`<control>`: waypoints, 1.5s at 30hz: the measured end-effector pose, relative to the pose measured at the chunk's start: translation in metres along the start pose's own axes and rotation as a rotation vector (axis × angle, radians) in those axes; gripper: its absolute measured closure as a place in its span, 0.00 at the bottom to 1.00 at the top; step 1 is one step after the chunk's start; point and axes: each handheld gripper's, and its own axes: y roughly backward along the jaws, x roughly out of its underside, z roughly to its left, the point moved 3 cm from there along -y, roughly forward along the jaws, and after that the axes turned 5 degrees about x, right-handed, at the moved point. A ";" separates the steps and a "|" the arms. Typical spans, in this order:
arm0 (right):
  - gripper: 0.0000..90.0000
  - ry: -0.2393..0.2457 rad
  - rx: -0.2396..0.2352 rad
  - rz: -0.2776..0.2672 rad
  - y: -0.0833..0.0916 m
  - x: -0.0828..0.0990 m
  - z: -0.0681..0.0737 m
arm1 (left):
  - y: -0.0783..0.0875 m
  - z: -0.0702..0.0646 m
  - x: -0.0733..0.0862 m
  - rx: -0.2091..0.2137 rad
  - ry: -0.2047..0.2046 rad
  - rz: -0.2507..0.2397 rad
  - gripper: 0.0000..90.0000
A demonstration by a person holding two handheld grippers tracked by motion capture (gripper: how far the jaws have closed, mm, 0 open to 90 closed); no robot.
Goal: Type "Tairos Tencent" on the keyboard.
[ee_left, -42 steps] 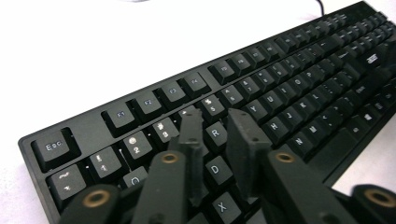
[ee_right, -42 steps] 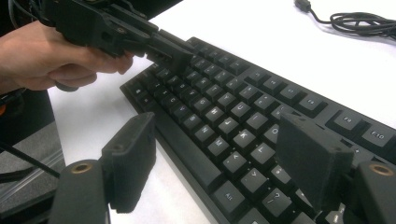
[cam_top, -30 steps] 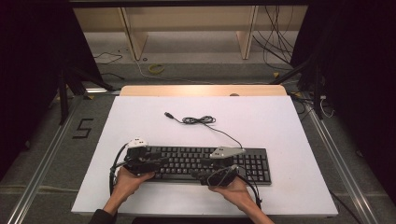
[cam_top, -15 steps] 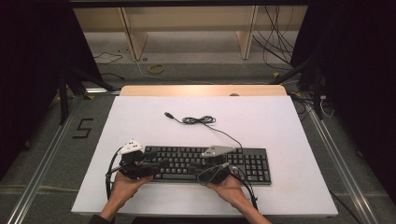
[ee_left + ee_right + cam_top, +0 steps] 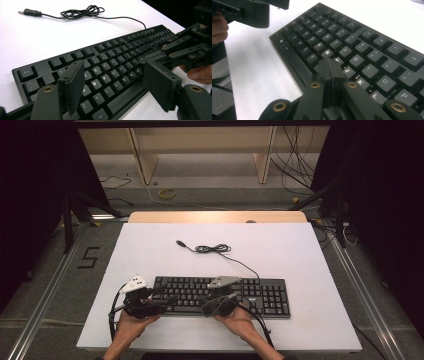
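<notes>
A black keyboard [image 5: 270, 297] lies across the near half of the white table [image 5: 300, 255], its cable [image 5: 212, 249] coiled behind it and ending in a USB plug [image 5: 180, 242]. My left gripper [image 5: 167, 301] hovers low over the keyboard's left end. Its jaws have just been opening and stand open [image 5: 112, 67] above the letter keys [image 5: 110, 67], with nothing gripped. My right gripper [image 5: 205, 308] is at the keyboard's front edge near the middle. Its jaws have just closed and are shut [image 5: 331, 66] on nothing, their tip just over the keys around H and J.
The left gripper's body [image 5: 249, 12] is close at the right gripper view's upper left, and the right gripper [image 5: 185, 47] reaches in at the left gripper view's right. A wooden strip [image 5: 215, 216] edges the table's far side. Shelves and loose cables [image 5: 300, 165] lie beyond.
Both hands have slid left along the keyboard's front. The right gripper's jaws have come together.
</notes>
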 end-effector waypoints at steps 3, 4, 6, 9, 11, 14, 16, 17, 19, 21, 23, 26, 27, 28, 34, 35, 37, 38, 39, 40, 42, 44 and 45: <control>1.00 0.002 -0.001 0.007 -0.003 0.000 0.001 | 0.001 0.000 0.002 -0.002 0.000 -0.001 0.36; 1.00 0.002 0.004 0.013 -0.005 0.001 0.001 | 0.001 0.000 0.003 -0.003 -0.001 0.002 0.36; 1.00 0.003 0.003 0.016 -0.007 0.001 0.001 | 0.002 0.000 0.004 -0.006 -0.001 0.002 0.36; 1.00 0.002 0.006 0.020 -0.009 0.001 0.001 | 0.002 0.000 0.005 -0.005 -0.005 0.002 0.36; 1.00 -0.002 0.009 0.025 -0.010 0.001 0.001 | 0.003 -0.001 0.006 -0.005 -0.009 0.001 0.36; 1.00 -0.001 0.010 0.028 -0.012 0.001 0.001 | 0.004 -0.001 0.006 -0.004 -0.007 -0.001 0.36; 1.00 0.000 0.011 0.030 -0.012 0.002 0.000 | 0.004 -0.002 0.007 -0.004 -0.007 -0.001 0.35; 1.00 0.000 0.012 0.032 -0.013 0.002 0.000 | 0.004 -0.002 0.007 -0.004 -0.009 -0.002 0.35; 1.00 0.001 0.013 0.035 -0.013 0.002 0.000 | 0.005 -0.002 0.007 -0.003 -0.009 -0.002 0.35; 1.00 0.005 0.019 0.036 -0.014 0.003 0.000 | 0.005 -0.002 0.007 -0.003 -0.011 -0.003 0.35; 1.00 0.004 0.018 0.037 -0.014 0.003 0.000 | 0.005 -0.003 0.008 -0.003 -0.014 -0.004 0.35; 1.00 0.013 0.026 0.053 -0.016 0.005 0.001 | 0.005 -0.003 0.008 -0.002 -0.014 -0.004 0.35; 1.00 0.013 0.022 0.044 -0.016 0.005 0.001 | 0.005 -0.003 0.009 -0.003 -0.012 -0.004 0.35; 1.00 0.012 0.023 0.043 -0.017 0.006 0.001 | 0.005 -0.004 0.009 -0.003 -0.013 -0.002 0.35; 1.00 0.009 0.032 0.042 -0.017 0.006 0.001 | 0.005 -0.003 0.010 -0.007 -0.013 0.001 0.35; 1.00 0.004 0.033 0.043 -0.016 0.006 0.002 | 0.005 -0.003 0.010 -0.008 -0.012 0.002 0.35; 0.96 -0.008 0.025 0.041 -0.015 0.005 0.001 | 0.005 -0.002 0.010 -0.008 -0.014 0.002 0.35; 0.95 -0.020 0.013 0.036 -0.014 0.005 0.001 | 0.004 -0.002 0.009 -0.008 -0.012 0.002 0.35; 0.94 -0.032 0.003 0.020 -0.012 0.004 0.000 | 0.004 -0.002 0.009 -0.007 -0.010 0.001 0.35; 0.93 -0.036 -0.003 0.012 -0.009 0.004 -0.001 | 0.004 -0.002 0.009 -0.006 -0.010 0.001 0.35; 0.89 -0.034 -0.008 -0.010 -0.005 0.003 -0.001 | 0.004 -0.002 0.009 -0.008 -0.010 0.001 0.35; 0.87 -0.038 -0.014 -0.025 0.000 0.002 -0.003 | 0.004 -0.002 0.009 -0.010 -0.008 0.001 0.35; 0.87 -0.038 -0.014 -0.025 0.000 0.002 -0.003 | 0.004 -0.002 0.009 -0.010 -0.008 0.001 0.35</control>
